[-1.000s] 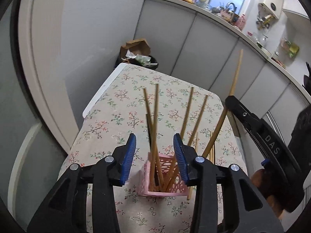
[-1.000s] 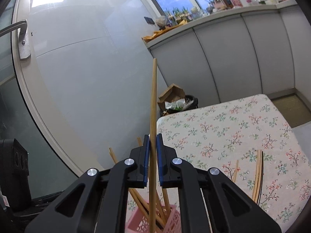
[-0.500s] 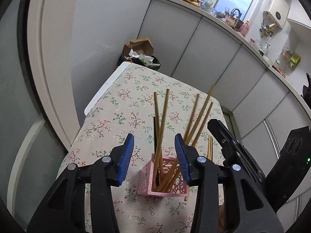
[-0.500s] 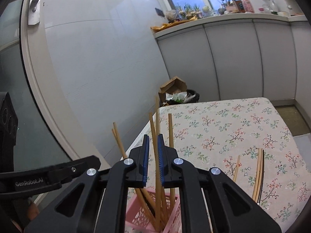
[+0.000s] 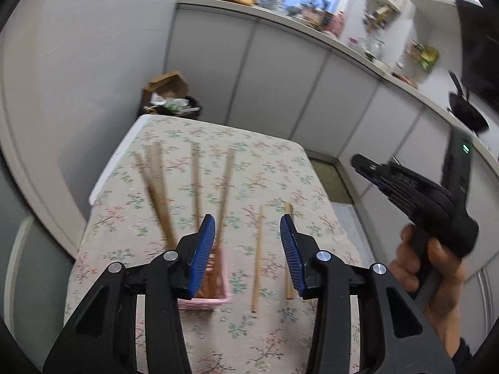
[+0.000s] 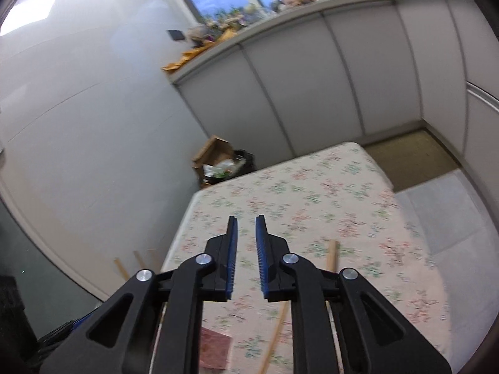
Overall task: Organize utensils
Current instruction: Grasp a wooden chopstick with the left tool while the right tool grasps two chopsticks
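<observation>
A pink lattice basket (image 5: pixel 215 296) stands on the floral tablecloth (image 5: pixel 268 168) with several wooden chopsticks (image 5: pixel 196 184) leaning out of it. My left gripper (image 5: pixel 248 221) hovers above and just right of the basket, open, with nothing between its fingers. One loose chopstick (image 5: pixel 257 258) and a loose pair (image 5: pixel 288 249) lie on the cloth to the right. My right gripper (image 6: pixel 246 218) is empty and its jaws are opening. It is off to the right of the table, where a hand (image 5: pixel 436 268) holds the right gripper (image 5: pixel 361 165). The basket (image 6: pixel 215 349) shows low in the right wrist view.
A black bin with a cardboard box (image 5: pixel 170 99) stands past the table's far left corner. White cabinets (image 5: pixel 280 71) line the back wall under a cluttered counter. The table's right edge drops to a floor mat (image 6: pixel 436 208). A grey wall (image 5: pixel 78 78) runs along the left.
The right gripper let go of the chopstick, which now stands in the basket, and drew away to the right, jaws parting. The left gripper shifted right, so the basket sits under its left finger.
</observation>
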A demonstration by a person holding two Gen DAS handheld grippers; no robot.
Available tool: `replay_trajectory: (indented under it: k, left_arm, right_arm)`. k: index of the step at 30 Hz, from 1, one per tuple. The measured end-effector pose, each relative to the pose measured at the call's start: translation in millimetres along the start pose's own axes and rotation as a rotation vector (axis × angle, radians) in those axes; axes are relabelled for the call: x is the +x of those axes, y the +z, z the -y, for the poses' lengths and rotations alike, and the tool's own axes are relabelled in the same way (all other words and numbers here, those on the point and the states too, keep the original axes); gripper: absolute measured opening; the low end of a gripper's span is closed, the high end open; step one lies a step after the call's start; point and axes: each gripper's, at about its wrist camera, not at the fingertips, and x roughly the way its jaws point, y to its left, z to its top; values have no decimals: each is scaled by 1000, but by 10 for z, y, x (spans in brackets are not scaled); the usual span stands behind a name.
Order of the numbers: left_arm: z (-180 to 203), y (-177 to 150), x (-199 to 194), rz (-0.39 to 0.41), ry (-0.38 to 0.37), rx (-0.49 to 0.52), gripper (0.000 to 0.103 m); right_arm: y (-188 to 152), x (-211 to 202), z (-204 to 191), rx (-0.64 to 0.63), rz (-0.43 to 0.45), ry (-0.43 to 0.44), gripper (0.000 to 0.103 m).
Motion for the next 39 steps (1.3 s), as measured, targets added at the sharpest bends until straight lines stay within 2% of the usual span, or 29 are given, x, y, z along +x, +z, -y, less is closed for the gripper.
replay_trajectory:
  k: [2, 6, 10, 11, 14, 18, 20, 24, 25, 26, 27, 28, 33, 35, 39]
  left_arm:
    - [197, -37, 121, -26, -14, 41, 41]
    - [621, -145, 526, -139, -36, 128, 41]
    - [839, -223, 1024, -236, 22, 185, 41]
    - [854, -236, 1116, -249, 40, 191, 41]
    - [846, -233, 1540, -311, 84, 191, 41]
    - [651, -205, 1930, -367, 107, 130, 41]
    - [556, -206, 2085, -399, 126, 112, 41]
    - [408, -237, 2332, -452, 154, 73, 42]
    - [372, -249, 2392, -464, 169, 64, 56]
    - [347, -254, 2427, -467, 182, 55, 64]
    - [329, -256, 2447, -459, 183, 50, 69]
    - [321, -262, 2477, -456, 183, 54, 69]
    - [219, -313, 2611, -475, 243, 39, 65]
    - [161, -336, 2664, -488, 267, 38, 54]
    - [139, -388, 2675, -481, 277, 54, 42]
  right_arm:
    - [34, 39, 198, 40, -49, -37, 18]
    - [22, 135, 520, 91, -139, -99, 18]
    - [-101, 305, 816, 136, -291, -191, 18]
    - [-138, 360, 906, 161, -328, -212, 18]
    - [-212, 408, 1066, 197, -359, -234, 18]
    - [-208, 424, 1150, 210, -377, -207, 19]
    - [-210, 435, 1164, 210, -384, -197, 27]
    - [-192, 487, 1162, 224, -395, -188, 28]
    - [-193, 501, 1166, 227, -398, -185, 28]
    - [-200, 519, 1170, 229, -402, -186, 28]
    - [-204, 535, 1170, 230, -404, -186, 28]
    - [-203, 545, 1178, 230, -406, -185, 28]
    - [-211, 611, 1172, 230, -419, -177, 28]
    - [-211, 634, 1172, 225, -421, -179, 28]
    - [-216, 661, 1171, 213, -423, -184, 28]
